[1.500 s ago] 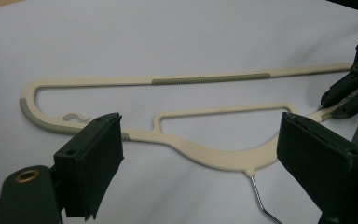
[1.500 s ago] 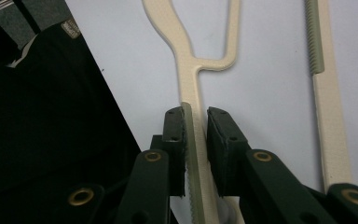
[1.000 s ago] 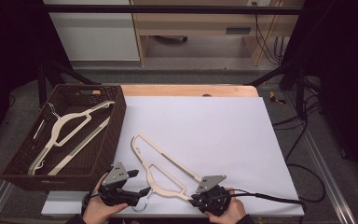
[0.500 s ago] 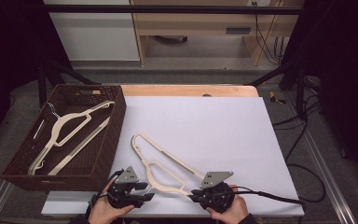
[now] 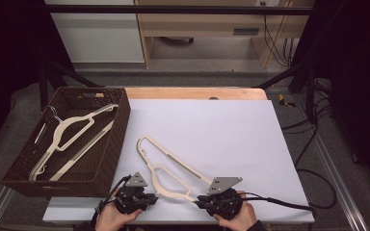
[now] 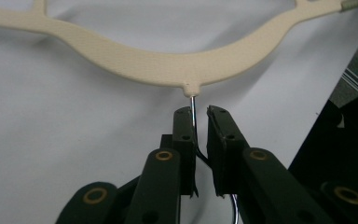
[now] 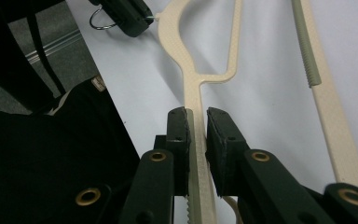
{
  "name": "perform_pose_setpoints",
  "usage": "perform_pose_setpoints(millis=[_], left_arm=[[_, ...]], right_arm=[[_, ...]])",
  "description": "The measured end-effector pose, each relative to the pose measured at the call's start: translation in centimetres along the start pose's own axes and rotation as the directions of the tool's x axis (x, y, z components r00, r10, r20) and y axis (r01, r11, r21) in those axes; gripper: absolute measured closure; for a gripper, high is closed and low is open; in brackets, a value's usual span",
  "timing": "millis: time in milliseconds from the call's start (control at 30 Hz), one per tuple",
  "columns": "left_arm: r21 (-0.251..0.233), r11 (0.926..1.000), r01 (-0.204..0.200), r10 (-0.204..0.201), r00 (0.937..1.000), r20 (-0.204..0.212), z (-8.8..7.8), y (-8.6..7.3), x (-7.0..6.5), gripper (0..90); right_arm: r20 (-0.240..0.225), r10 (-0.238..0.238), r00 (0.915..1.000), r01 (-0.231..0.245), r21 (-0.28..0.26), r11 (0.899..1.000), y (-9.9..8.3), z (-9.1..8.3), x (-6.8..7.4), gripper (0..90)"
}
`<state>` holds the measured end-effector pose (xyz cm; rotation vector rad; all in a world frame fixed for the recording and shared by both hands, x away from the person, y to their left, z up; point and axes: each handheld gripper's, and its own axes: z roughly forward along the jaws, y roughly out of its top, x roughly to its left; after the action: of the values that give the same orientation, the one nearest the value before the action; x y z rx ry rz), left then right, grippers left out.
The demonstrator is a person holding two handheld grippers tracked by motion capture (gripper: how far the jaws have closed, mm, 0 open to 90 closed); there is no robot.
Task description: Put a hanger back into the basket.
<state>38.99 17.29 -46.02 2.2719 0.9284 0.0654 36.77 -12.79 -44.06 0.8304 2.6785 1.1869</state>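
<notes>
Left gripper view shows the left gripper, its jaws just closing, pinching the thin wire hook at 12 o'clock, while the right gripper clamps the hanger arm, so the slick wire may twist free on lifting

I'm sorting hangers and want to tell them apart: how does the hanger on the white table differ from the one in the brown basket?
The table hanger lies flat on the white table; the basket hanger rests inside the basket. The table hanger is gripped: the left gripper pinches its metal hook, the right gripper clamps one arm. The basket hanger is untouched. Both are cream with the same shape.
</notes>
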Motion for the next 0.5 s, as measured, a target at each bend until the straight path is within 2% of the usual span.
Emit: perform_pose_setpoints(millis=[33, 133, 200, 267, 300, 333, 367, 433, 500], left_arm=[[0.004, 0.9999, 0.017, -0.017, 0.9998, -0.012, -0.2, 0.2, 0.0, 84.2], [-0.001, 0.9996, 0.028, -0.028, 0.9991, -0.031, -0.5, 0.5, -0.3, 85.0], [-0.033, 0.9989, 0.033, -0.035, 0.9964, -0.078, -1.0, 1.1, -0.8, 87.3], [-0.028, 0.9992, 0.028, -0.031, 0.9956, -0.089, -1.2, 1.4, -0.9, 87.6], [-0.032, 0.9993, 0.022, -0.025, 0.9928, -0.117, -1.3, 1.7, -1.2, 87.6], [-0.032, 0.9993, 0.022, -0.025, 0.9928, -0.117, -1.3, 1.7, -1.2, 87.6], [-0.024, 0.9994, 0.025, -0.028, 0.9919, -0.124, -1.3, 1.9, -1.3, 87.6], [-0.017, 0.9996, 0.024, -0.026, 0.9895, -0.142, -1.4, 2.4, -1.7, 87.6], [0.003, 0.9998, 0.020, -0.019, 0.9879, -0.154, -1.6, 3.0, -2.0, 87.6]], right_arm=[[-0.011, -0.001, 0.9999, 0.001, -0.001, 1.000, 0.0, 0.0, 0.0, 79.4], [-0.016, -0.001, 0.9999, 0.001, 0.009, 1.000, 0.0, 0.0, 0.0, 79.2], [-0.010, -0.009, 0.9999, 0.009, 0.018, 1.000, -0.1, 0.3, 0.1, 79.0], [-0.010, -0.006, 0.9999, 0.007, 0.015, 1.000, -0.2, 0.4, 0.1, 80.6], [-0.004, -0.010, 0.9999, 0.010, 0.006, 1.000, -0.1, 0.3, 0.1, 76.8], [-0.004, -0.010, 0.9999, 0.010, 0.006, 1.000, -0.1, 0.3, 0.1, 76.8], [0.007, -0.005, 1.0000, 0.005, -0.018, 1.000, 0.0, 0.2, 0.2, 71.3], [0.006, -0.015, 0.9999, 0.015, -0.027, 1.000, 0.1, 0.1, 0.2, 69.0], [0.026, -0.025, 0.9994, 0.026, -0.046, 0.999, 0.3, 0.2, 0.5, 60.7]])
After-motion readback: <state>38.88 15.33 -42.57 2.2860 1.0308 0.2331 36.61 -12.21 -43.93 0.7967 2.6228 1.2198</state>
